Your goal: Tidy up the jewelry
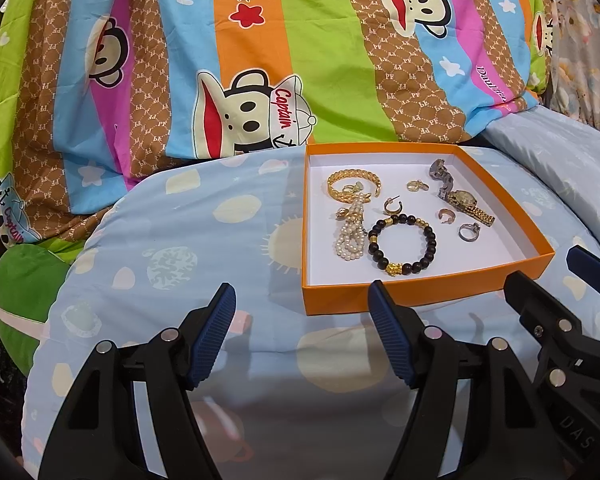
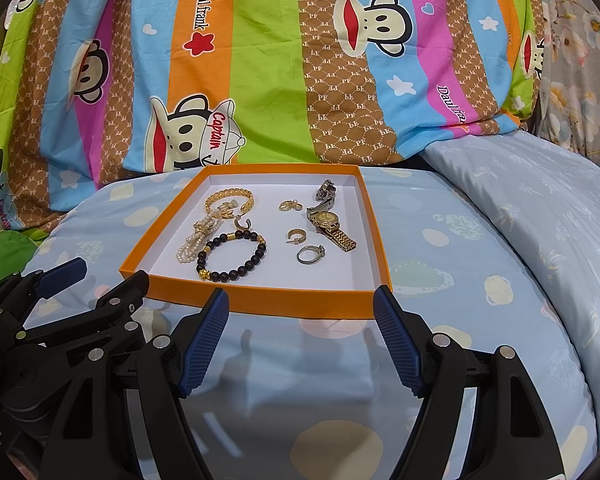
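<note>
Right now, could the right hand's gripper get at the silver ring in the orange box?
Probably yes. The right gripper has its jaws open and empty just before the orange box, and the silver ring lies apart from other pieces; only the low near wall needs clearing.

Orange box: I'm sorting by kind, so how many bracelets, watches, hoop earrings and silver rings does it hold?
Orange cardboard box:
Bracelets: 3 (gold chain bangle, white pearl strand, dark bead bracelet)
Watches: 2 (gold watch, grey metal watch)
Hoop earrings: 2 (left hoop, right hoop)
Silver rings: 1 (silver ring)
Total: 8; a few tiny gold pieces unclear.
</note>
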